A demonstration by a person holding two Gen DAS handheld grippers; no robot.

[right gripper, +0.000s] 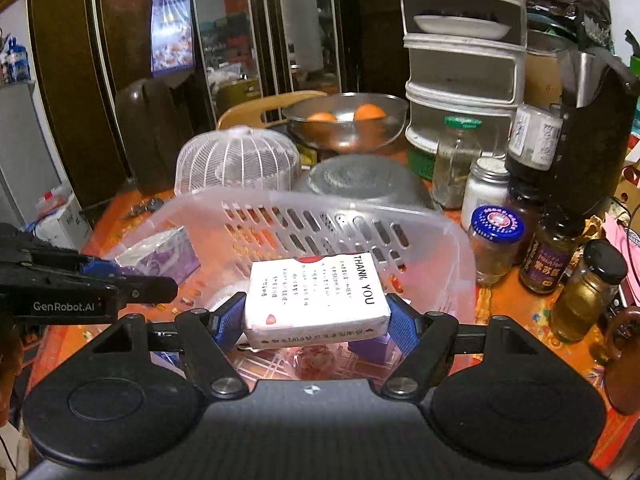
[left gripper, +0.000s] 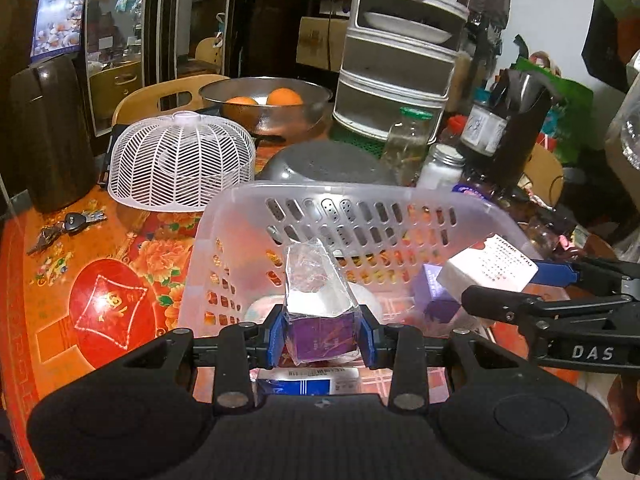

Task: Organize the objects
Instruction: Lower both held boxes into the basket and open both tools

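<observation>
A clear plastic basket [left gripper: 360,194] [right gripper: 304,204] stands on the red floral table. My left gripper [left gripper: 323,336] is shut on a purple box in clear wrap [left gripper: 320,312] and holds it over the basket's near side; the box also shows in the right wrist view [right gripper: 160,256]. My right gripper [right gripper: 316,320] is shut on a white "THANK YOU" pack [right gripper: 316,292] over the basket's right part; the pack also shows in the left wrist view [left gripper: 488,268]. In the basket lie a small purple box [left gripper: 434,292] [right gripper: 372,348], a blue-white packet [left gripper: 304,384] and round white items.
Behind the basket stand a white mesh food cover [left gripper: 182,160], an upturned grey bowl [left gripper: 324,160], a steel bowl with oranges [left gripper: 266,100] and a tiered grey rack [left gripper: 400,60]. Several jars [right gripper: 496,240] crowd the right side. Keys [left gripper: 76,222] lie at left, by a dark jug [left gripper: 52,132].
</observation>
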